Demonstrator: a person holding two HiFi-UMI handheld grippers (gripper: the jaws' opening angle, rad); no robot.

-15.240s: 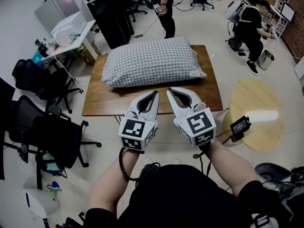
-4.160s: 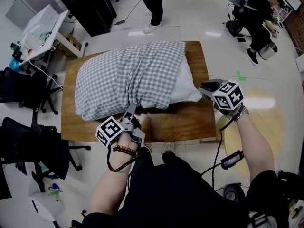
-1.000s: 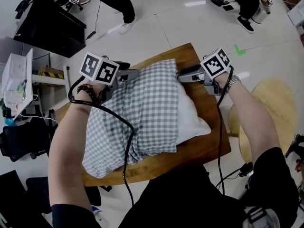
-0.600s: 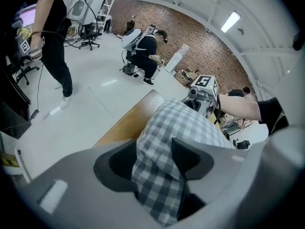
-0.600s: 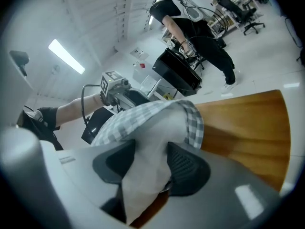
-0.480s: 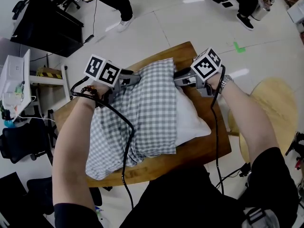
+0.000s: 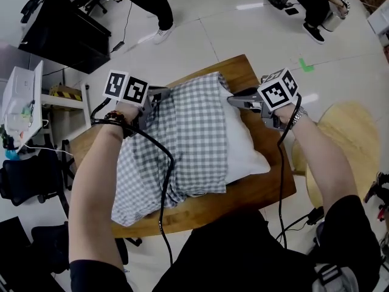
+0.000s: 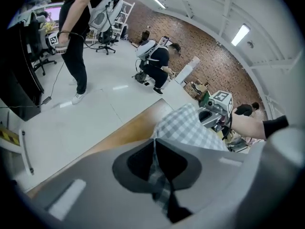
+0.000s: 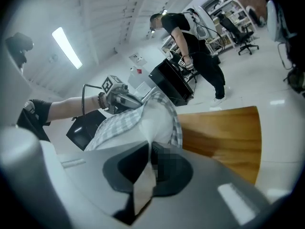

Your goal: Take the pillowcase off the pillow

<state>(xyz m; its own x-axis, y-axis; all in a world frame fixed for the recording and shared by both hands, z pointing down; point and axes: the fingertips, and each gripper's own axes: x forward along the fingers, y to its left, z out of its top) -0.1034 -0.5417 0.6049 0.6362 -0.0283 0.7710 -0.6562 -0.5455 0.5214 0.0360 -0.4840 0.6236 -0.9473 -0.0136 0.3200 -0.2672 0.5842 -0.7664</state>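
Checked pillowcase (image 7: 182, 132) lies mid-frame on the wooden table (image 7: 267, 190), with the white pillow (image 7: 246, 154) bulging out on its right. The left hand-held gripper (image 7: 160, 94) has just clamped a fold of checks at the top-left corner; the right hand-held gripper (image 7: 234, 100) has just clamped white fabric at the top right, probably the pillow's own. I'd anchor the white and peel the checks steadily toward frame left, watching the black cable (image 7: 165, 163) draped across the case; the round stool (image 7: 340, 145) at right sits clear.
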